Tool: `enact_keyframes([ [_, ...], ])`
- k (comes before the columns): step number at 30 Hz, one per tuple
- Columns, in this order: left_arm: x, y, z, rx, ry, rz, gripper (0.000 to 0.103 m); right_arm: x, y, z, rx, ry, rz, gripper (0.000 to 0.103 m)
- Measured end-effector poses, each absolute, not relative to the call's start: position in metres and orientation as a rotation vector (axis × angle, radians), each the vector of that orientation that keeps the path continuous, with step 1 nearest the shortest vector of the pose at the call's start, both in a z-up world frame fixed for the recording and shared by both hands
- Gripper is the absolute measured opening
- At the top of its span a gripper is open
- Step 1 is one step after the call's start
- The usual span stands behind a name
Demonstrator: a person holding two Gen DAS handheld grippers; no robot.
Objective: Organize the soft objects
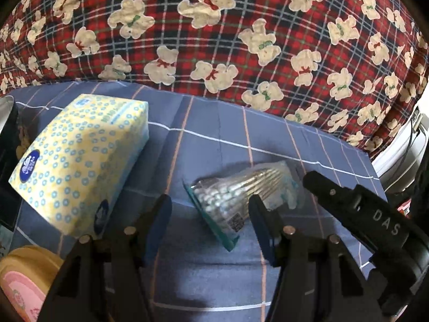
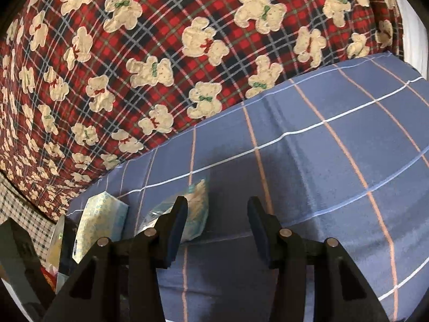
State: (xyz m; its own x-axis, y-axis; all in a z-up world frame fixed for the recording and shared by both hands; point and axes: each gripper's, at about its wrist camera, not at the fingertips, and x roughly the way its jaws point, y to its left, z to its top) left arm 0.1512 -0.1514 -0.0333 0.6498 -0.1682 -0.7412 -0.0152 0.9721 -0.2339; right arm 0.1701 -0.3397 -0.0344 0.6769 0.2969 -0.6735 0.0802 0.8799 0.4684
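A clear bag of cotton swabs [image 1: 236, 196] lies on the blue checked bedsheet [image 1: 214, 145], just ahead of my open left gripper [image 1: 210, 209], nearer its right finger. A yellow-and-blue tissue pack [image 1: 80, 161] lies to the left of it. My right gripper [image 2: 217, 209] is open and empty over bare sheet [image 2: 321, 161]. In the right wrist view the swab bag [image 2: 193, 209] shows partly behind the left finger and the tissue pack [image 2: 99, 222] is further left. The right gripper's black body [image 1: 362, 209] shows at the right of the left wrist view.
A red plaid blanket with teddy bears [image 1: 214, 40] is heaped at the back of the bed, also filling the top of the right wrist view [image 2: 134, 53]. A round pink-and-tan tin [image 1: 24, 281] sits at the lower left. A dark box [image 1: 8, 161] stands at the left edge.
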Motion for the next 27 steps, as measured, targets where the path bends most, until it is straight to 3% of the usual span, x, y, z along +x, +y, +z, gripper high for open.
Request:
enact_keyframes([
  [14, 0.160, -0.151, -0.042, -0.203, 0.893, -0.102, 0.061, 0.210, -0.320, -0.051, 0.580, 0.908, 0.190, 0.050],
  [16, 0.161, -0.150, -0.043, -0.201, 0.889, -0.110, 0.061, 0.211, -0.319, -0.055, 0.581, 0.916, 0.199, 0.040],
  [20, 0.162, -0.151, -0.044, -0.201, 0.886, -0.124, 0.061, 0.206, -0.324, -0.057, 0.599, 0.910, 0.193, 0.034],
  [25, 0.159, -0.160, -0.042, -0.170, 0.875, -0.191, 0.037, 0.186, -0.329, -0.054, 0.613, 0.895, 0.183, 0.032],
  [27, 0.157, -0.165, -0.040, -0.143, 0.868, -0.204, 0.037, 0.178, -0.333, -0.053, 0.625, 0.885, 0.173, 0.031],
])
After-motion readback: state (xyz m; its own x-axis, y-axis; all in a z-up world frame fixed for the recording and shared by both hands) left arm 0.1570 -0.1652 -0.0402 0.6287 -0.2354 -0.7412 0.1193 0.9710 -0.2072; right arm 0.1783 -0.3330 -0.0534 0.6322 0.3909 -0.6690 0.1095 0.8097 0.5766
